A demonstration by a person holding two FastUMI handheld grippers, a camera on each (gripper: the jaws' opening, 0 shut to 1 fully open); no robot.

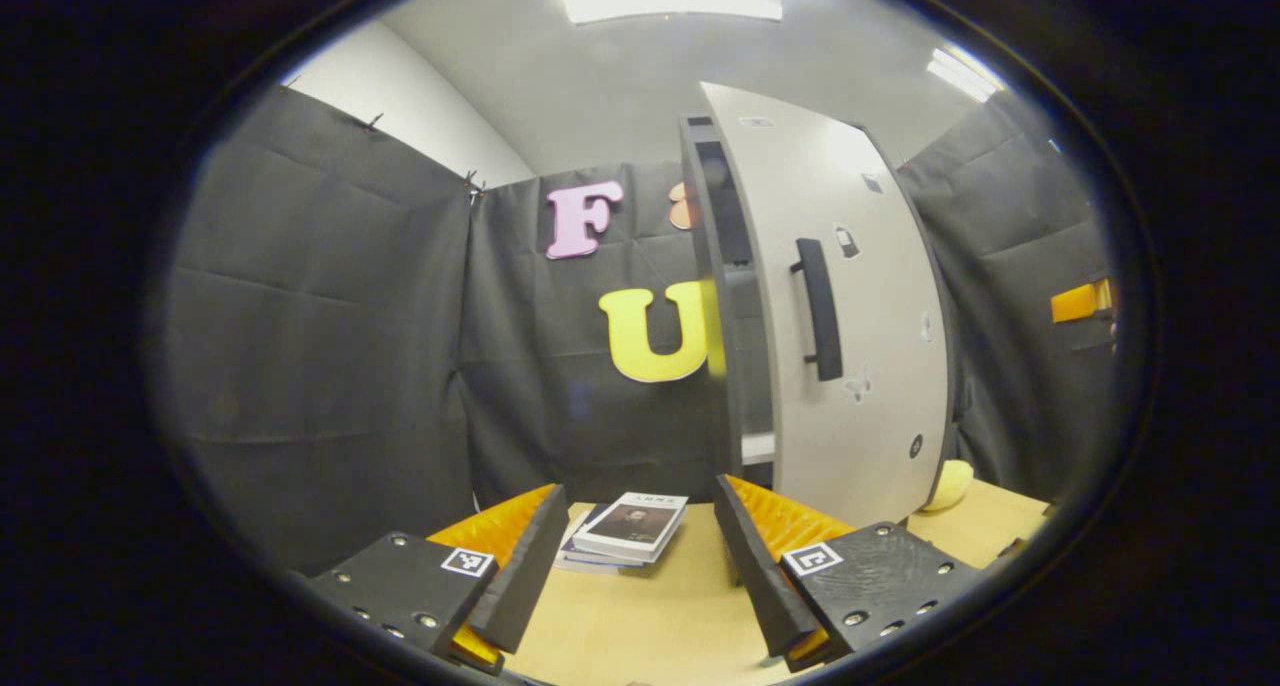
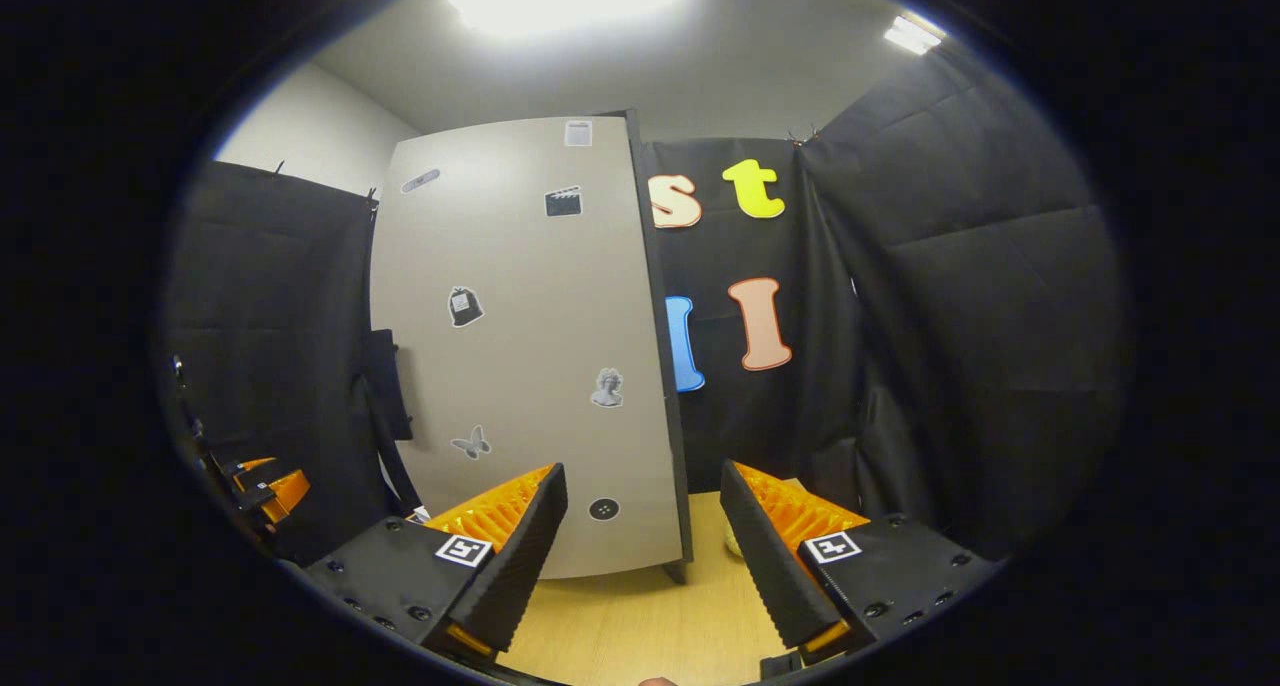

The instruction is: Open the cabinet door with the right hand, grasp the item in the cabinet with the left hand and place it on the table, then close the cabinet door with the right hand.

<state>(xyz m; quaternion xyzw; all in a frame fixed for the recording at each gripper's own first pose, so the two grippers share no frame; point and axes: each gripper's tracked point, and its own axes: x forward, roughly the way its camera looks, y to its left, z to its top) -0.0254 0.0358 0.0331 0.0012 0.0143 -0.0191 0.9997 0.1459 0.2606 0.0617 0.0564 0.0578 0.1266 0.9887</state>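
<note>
Books (image 1: 628, 529), a small stack with a dark-covered one on top, are lying on the table (image 1: 640, 616) just ahead of the left gripper (image 1: 640, 556); its fingers (image 1: 520, 576) are standing wide apart with nothing between them, hovering over the wooden surface; the stack is sitting beyond the fingertips, not touching either finger. Behind and to the right of the books the cabinet (image 1: 850, 316) is standing upright on the table; its pale door is carrying a dark vertical handle (image 1: 818, 309) and several small stickers, and along the door's left edge a dark gap is showing part of the inside; whether the door is slightly ajar or closed I cannot tell. A pale yellow object (image 1: 948, 484) is peeking out at the cabinet's lower right corner. In the right gripper view the right gripper (image 2: 640, 556) is facing a flat pale side of the cabinet (image 2: 520, 346); its fingers (image 2: 770, 556) are spread wide, gripping nothing, above the table (image 2: 640, 626); the other gripper (image 2: 265, 486) is showing at the far left edge.
</note>
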